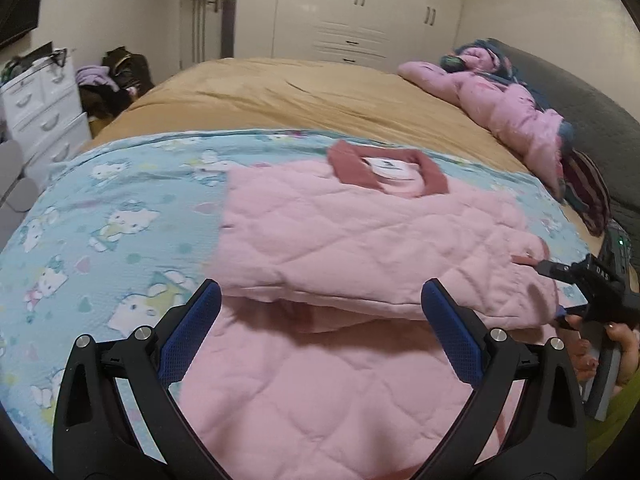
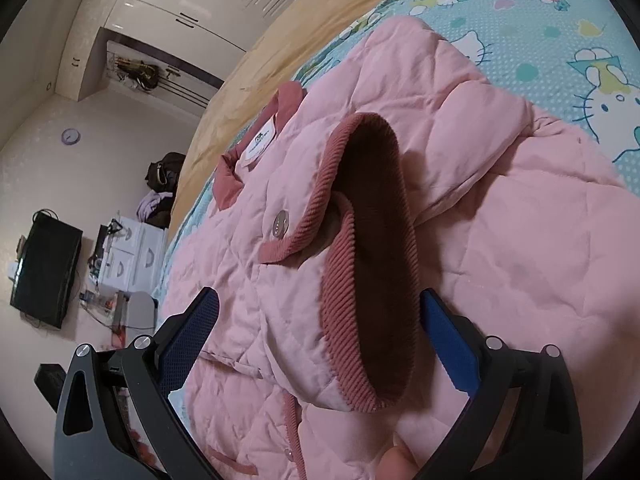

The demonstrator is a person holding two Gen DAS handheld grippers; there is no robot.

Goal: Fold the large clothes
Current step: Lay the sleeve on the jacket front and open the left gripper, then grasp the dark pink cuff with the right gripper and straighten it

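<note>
With the pink quilted jacket lying on the cat-print sheet, both the left gripper and right gripper stand wide and empty, so I'd pinch the ribbed cuff firmly before folding the sleeve toward the collar.

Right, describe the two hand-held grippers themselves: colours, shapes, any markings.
The left hand-held gripper has two black plastic arms splaying into a V, with silver round bolts at the joints and flat blue textured pads inside the fingers. The right hand-held gripper is built the same; from the left wrist view its black body carries white lettering and a small green light behind it.
</note>
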